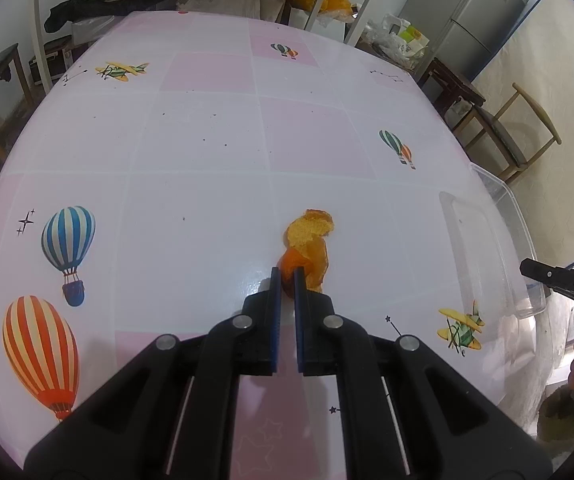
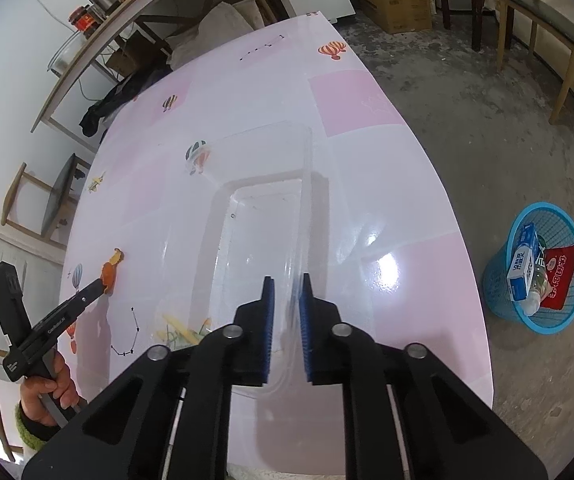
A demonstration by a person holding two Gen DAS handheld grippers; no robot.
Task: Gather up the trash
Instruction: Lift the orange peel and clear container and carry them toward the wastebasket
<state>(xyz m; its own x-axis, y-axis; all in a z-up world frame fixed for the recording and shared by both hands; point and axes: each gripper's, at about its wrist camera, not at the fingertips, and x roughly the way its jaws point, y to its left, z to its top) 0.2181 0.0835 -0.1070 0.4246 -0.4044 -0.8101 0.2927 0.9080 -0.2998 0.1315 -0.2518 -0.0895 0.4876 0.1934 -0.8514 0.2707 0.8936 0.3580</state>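
An orange peel [image 1: 307, 246] lies on the pink and white table [image 1: 207, 152]. My left gripper [image 1: 286, 276] is shut on the peel's near end. It also shows in the right wrist view [image 2: 103, 286], holding the peel [image 2: 110, 270]. My right gripper [image 2: 286, 292] is shut on the near wall of a clear plastic box [image 2: 263, 216] on the table. The same box [image 1: 483, 248] sits at the table's right edge in the left wrist view. The right gripper's tip [image 1: 527, 266] shows there beside the box, its jaws out of frame.
A blue mesh bin [image 2: 535, 276] with a carton, a bottle and a red packet stands on the floor to the right of the table. Wooden chairs [image 1: 515, 132] and a fridge [image 1: 475, 12] stand around. A shelf table with bags is behind the table.
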